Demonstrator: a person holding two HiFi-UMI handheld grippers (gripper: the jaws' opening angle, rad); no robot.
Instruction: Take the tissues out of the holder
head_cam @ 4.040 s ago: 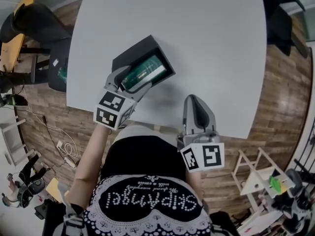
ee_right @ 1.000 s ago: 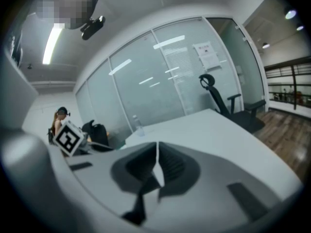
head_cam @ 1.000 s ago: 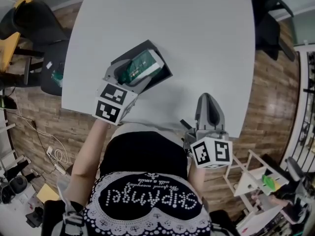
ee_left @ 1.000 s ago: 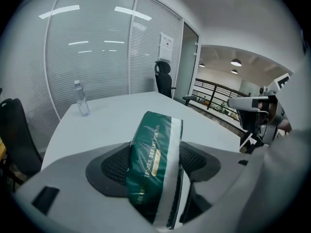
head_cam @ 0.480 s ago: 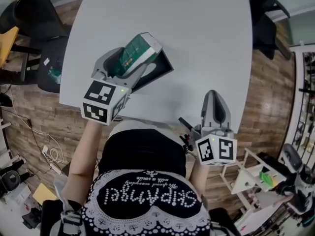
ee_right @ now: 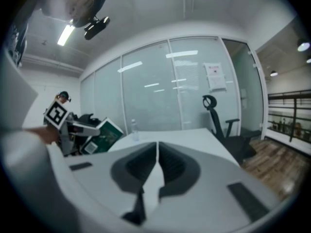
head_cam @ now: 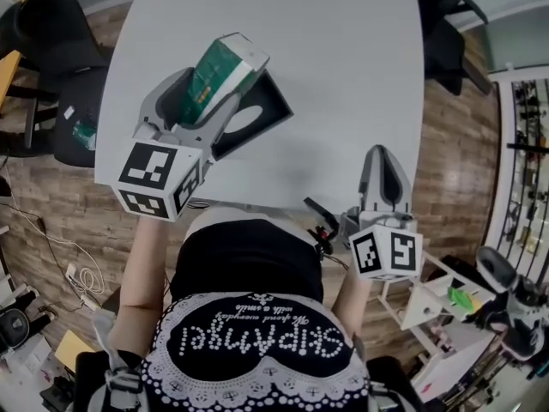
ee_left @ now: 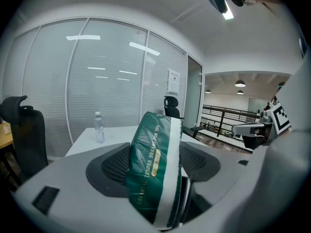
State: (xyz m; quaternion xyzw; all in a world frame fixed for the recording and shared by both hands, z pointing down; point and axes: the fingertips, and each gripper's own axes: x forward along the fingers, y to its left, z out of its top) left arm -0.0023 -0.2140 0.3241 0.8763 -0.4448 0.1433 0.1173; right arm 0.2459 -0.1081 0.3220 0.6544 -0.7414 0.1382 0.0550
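Note:
A green and white tissue pack (head_cam: 220, 77) is raised above the black holder (head_cam: 256, 116) on the white table (head_cam: 343, 67). My left gripper (head_cam: 210, 88) is shut on the pack, its jaws pressing both sides. In the left gripper view the tissue pack (ee_left: 155, 166) stands upright between the dark pads (ee_left: 114, 166). The holder's opening looks dark; I see nothing in it. My right gripper (head_cam: 383, 177) hovers at the table's near right edge, jaws closed together with nothing between them. From the right gripper view, the tissue pack (ee_right: 99, 136) and the left gripper (ee_right: 73, 127) show at the left.
A clear water bottle (ee_left: 99, 128) stands at the far end of the table. Black office chairs (head_cam: 51, 33) sit left of the table and another chair (ee_right: 221, 125) at its far right. A white rack (head_cam: 437, 307) stands on the wood floor at the lower right.
My left gripper has lifted the tissue pack up and out of the black holder, moving up and toward the left. The right gripper stayed near the table's edge.

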